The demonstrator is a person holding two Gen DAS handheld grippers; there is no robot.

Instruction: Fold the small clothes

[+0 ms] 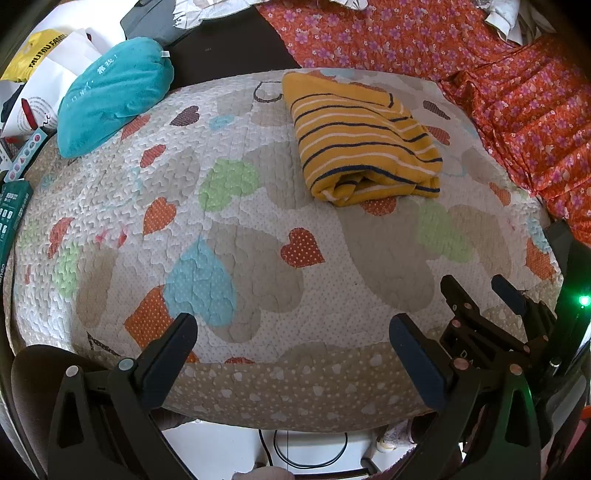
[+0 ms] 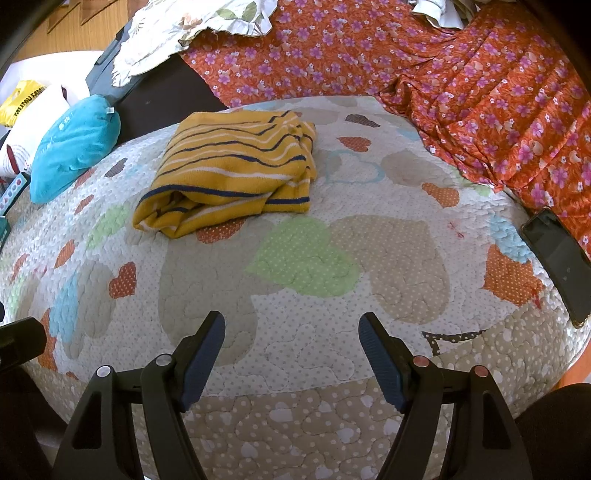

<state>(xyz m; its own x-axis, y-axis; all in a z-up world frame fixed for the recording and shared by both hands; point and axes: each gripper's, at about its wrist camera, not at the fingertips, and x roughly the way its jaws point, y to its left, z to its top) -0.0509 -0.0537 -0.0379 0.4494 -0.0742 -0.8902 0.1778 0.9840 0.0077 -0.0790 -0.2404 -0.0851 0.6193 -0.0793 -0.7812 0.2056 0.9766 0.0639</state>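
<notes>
Left hand-held gripper (image 1: 293, 328): fingers spread wide, nothing between them, hovering over the near edge of the quilt (image 1: 258, 229). Right hand-held gripper (image 2: 291, 326): also spread, empty, over the same near edge (it shows in the left wrist view at lower right, just beside the left one).

Yellow striped garment (image 1: 364, 142) is already folded into a thick bundle, lying on the far half of the quilt, well apart from both sets of fingers. Navy and white stripes, folded edge facing the cameras. In the right wrist view it sits left of centre (image 2: 232, 171), one corner over an orange heart patch.

Quilt has a heart pattern (green, blue, orange, beige) with a tan dotted border at the near edge.

Other items:
- Teal pillow (image 1: 110, 96) on the far left corner of the quilt, touching its edge.
- Orange floral cloth (image 2: 461, 81) rumpled behind and to the right, overlapping the quilt's far right side.
- Dark phone (image 2: 559, 262) lying flat at the quilt's right edge, screen off.
- White and yellow bags (image 1: 40, 62) at far left, behind the pillow.
- White floral cloth (image 2: 184, 26) at the top, partly out of frame.
</notes>
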